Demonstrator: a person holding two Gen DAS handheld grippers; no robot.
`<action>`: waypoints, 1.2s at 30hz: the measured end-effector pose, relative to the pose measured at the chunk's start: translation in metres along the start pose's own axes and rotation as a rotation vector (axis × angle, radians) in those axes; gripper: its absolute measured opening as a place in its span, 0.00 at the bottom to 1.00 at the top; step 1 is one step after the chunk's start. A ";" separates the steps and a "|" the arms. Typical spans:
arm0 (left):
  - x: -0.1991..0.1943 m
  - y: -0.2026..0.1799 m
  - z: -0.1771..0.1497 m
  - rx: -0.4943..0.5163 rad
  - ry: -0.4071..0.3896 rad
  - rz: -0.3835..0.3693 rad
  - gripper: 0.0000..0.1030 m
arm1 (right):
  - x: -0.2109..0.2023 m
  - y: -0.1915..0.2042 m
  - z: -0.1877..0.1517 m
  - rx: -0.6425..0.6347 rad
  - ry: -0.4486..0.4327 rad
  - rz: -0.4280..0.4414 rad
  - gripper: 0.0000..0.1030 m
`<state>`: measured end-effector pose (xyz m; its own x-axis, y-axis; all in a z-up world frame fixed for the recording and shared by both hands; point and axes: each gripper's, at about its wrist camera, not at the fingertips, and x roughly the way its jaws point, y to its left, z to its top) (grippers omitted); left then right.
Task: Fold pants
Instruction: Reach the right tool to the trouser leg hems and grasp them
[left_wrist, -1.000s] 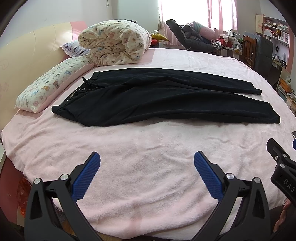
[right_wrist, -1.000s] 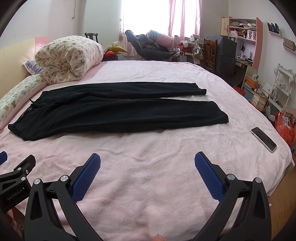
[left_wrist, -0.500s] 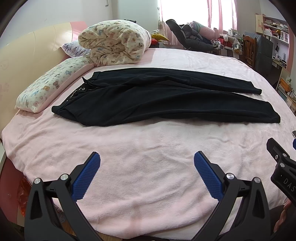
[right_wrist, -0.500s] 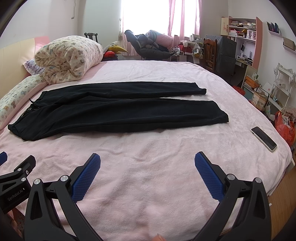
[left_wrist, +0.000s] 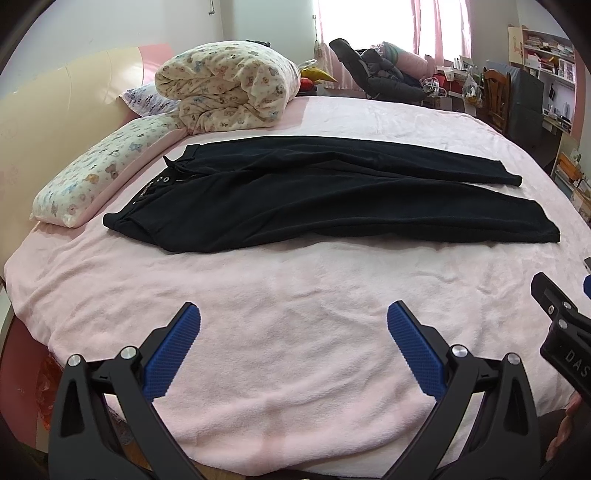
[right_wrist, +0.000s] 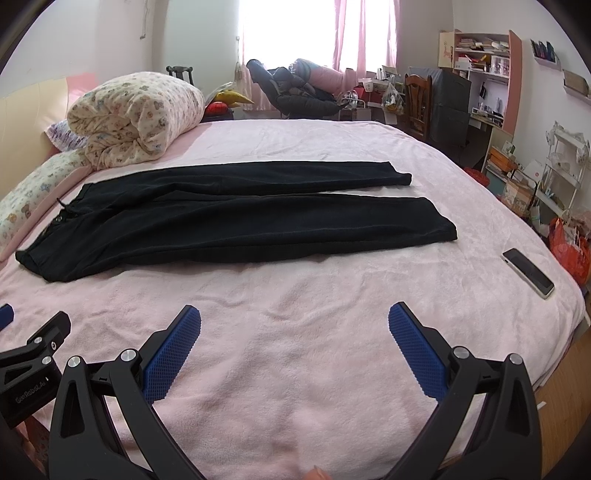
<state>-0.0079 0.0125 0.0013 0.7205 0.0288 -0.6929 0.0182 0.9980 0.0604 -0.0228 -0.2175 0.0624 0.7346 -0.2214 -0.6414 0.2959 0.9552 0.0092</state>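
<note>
Black pants (left_wrist: 314, 195) lie flat and spread out on the pink bed cover (left_wrist: 295, 295), waistband to the left, both legs running right. They also show in the right wrist view (right_wrist: 236, 218). My left gripper (left_wrist: 293, 321) is open and empty, above the cover near the bed's front edge, well short of the pants. My right gripper (right_wrist: 294, 321) is open and empty too, at the same distance in front of the pants. Each gripper shows at the edge of the other's view.
A rolled floral quilt (left_wrist: 225, 92) and a pillow (left_wrist: 99, 173) lie at the head of the bed on the left. A phone (right_wrist: 528, 272) lies on the cover at the right. Chairs, shelves and clutter stand beyond the bed.
</note>
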 end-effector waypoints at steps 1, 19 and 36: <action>0.001 -0.001 0.002 -0.002 0.002 -0.007 0.98 | 0.003 -0.007 -0.002 0.006 0.000 0.004 0.99; 0.106 -0.008 0.096 -0.050 0.120 -0.108 0.98 | 0.129 -0.053 0.107 -0.052 0.164 0.305 0.99; 0.152 -0.034 0.124 -0.145 0.473 -0.055 0.98 | 0.357 -0.250 0.285 0.218 0.499 0.200 0.97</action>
<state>0.1867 -0.0244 -0.0170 0.3272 -0.0353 -0.9443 -0.0735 0.9953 -0.0627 0.3392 -0.5910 0.0499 0.4284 0.1290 -0.8943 0.3390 0.8945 0.2915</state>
